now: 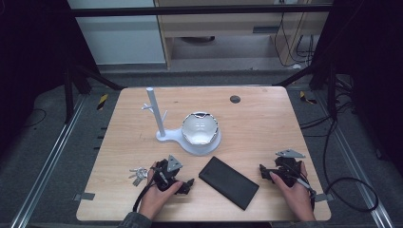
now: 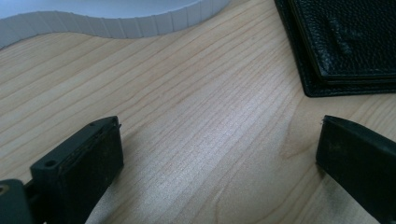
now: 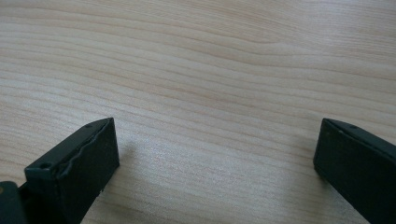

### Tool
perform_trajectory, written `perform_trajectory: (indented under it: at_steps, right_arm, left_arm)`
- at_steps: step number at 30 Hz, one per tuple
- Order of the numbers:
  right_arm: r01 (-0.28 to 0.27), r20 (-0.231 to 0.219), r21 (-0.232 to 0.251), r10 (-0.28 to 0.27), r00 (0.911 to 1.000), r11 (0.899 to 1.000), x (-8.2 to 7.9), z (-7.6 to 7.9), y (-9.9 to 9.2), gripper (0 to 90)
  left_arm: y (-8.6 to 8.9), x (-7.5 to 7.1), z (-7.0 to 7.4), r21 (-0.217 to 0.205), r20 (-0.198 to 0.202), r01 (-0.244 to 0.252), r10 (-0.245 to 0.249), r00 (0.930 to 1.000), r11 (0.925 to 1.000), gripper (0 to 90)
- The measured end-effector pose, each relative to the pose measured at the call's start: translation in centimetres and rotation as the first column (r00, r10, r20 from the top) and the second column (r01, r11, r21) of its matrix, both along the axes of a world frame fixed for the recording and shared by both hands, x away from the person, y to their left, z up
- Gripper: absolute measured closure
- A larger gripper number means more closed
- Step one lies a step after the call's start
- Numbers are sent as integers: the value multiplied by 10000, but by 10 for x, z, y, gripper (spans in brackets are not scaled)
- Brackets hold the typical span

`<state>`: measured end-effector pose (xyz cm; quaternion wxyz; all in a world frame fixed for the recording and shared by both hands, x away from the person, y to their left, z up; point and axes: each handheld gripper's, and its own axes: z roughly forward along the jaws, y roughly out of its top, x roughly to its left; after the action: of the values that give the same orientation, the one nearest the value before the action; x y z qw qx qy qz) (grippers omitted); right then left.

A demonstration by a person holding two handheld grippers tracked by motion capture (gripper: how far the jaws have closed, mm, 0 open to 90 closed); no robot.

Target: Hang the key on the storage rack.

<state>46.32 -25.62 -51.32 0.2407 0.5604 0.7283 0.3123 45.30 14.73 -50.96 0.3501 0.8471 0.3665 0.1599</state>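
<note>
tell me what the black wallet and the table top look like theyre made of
Black wallet: looks like leather or an imitation, matte with a pebbled grain and stacked layered edges. Table top: light wood or a wood-look laminate, with long grain lines and a faint sheen.

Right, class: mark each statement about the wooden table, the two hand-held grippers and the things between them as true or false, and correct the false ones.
1. The black leather wallet lies flat between the left gripper and the right gripper. True.
2. The white bowl sits on the round end of the white plastic stand base. True.
3. The bunch of metal keys hangs on the white upright post. False: it lies on the light wooden table beside the left gripper.
4. The right gripper's jaws are shut. False: they stand wide apart over bare wood.
5. The left gripper grips the wallet. False: its jaws are open, the wallet ahead.
</note>
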Motion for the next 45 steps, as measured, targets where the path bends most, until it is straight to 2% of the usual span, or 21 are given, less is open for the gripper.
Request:
perform_trajectory:
  at_steps: [3,6,8,9,10,12,17,19,20,22,23,24,26,29,31,34,36,39,41,43,45]
  right_arm:
    - [-2,6,9,2,10000,10000,0,0,0,5]
    - [-60,4,5,60,10000,10000,0,0,0,5]
    - [-62,4,2,62,10000,10000,0,0,0,5]
    - [-67,0,26,67,10000,10000,0,0,1,5]
    - [-79,1,21,79,10000,10000,-1,0,1,5]
    - [-87,-1,11,87,10000,10000,-1,0,1,5]
    - [-162,-2,-27,162,9999,9999,-1,0,1,4]
    - [-217,8,-22,217,9998,9998,-1,0,1,5]
    - [-285,-10,14,285,9996,9996,1,0,2,5]
    - [-302,-18,24,302,9995,9995,2,0,3,5]
    - [-333,-7,9,333,9994,9994,3,0,3,5]
    - [-333,-7,9,333,9994,9994,3,0,3,5]
    - [-348,-8,9,348,9994,9994,3,0,3,5]
    - [-374,-13,9,374,9993,9993,3,0,4,5]
    - [-392,-9,22,392,9992,9992,3,0,4,5]
    - [-396,-10,17,396,9992,9992,3,0,3,5]
    - [-390,-9,23,390,9992,9992,3,0,4,5]
    - [-390,-9,22,390,9992,9992,3,0,4,5]
    - [-395,-10,16,395,9992,9992,3,0,3,5]
    - [-390,-9,20,390,9992,9992,3,0,4,5]
    - [-392,-6,21,392,9992,9992,3,0,4,5]
  left_arm:
    - [2,0,3,-10,77,323,-323,9994,9995,52]
    - [4,-1,8,123,191,439,-441,9988,9990,54]
    - [8,-1,15,329,22,478,-479,9988,9983,60]
    - [14,-1,27,652,-176,392,-381,9991,9971,66]
    - [14,-1,27,652,-176,392,-381,9991,9971,76]
    - [21,1,40,1049,-410,246,-204,9990,9942,84]
    - [43,10,70,1976,-932,-141,331,9951,9802,117]
    - [53,12,76,2259,-1001,-356,596,9932,9735,186]
    - [63,12,81,2500,-1106,-592,893,9898,9664,223]
    - [68,11,82,2573,-1142,-706,1028,9881,9638,253]
    - [77,9,83,2661,-1322,-867,1254,9833,9600,299]
    - [77,9,83,2661,-1322,-867,1254,9833,9600,320]
    - [85,8,80,2709,-1634,-859,1338,9774,9588,347]
    - [92,10,75,3019,-1946,-780,1415,9706,9502,409]
    - [97,12,70,3057,-2234,-713,1444,9640,9494,492]
    - [100,12,66,3172,-2386,-571,1380,9613,9467,527]
    - [104,12,62,3189,-2656,-490,1389,9540,9465,581]
    - [106,13,61,3244,-2703,-574,1507,9509,9442,591]
    - [109,14,58,3177,-2875,-498,1462,9466,9469,588]
    - [110,15,54,3342,-2914,-449,1485,9450,9414,587]
    - [111,15,52,3288,-2942,-522,1549,9431,9429,584]
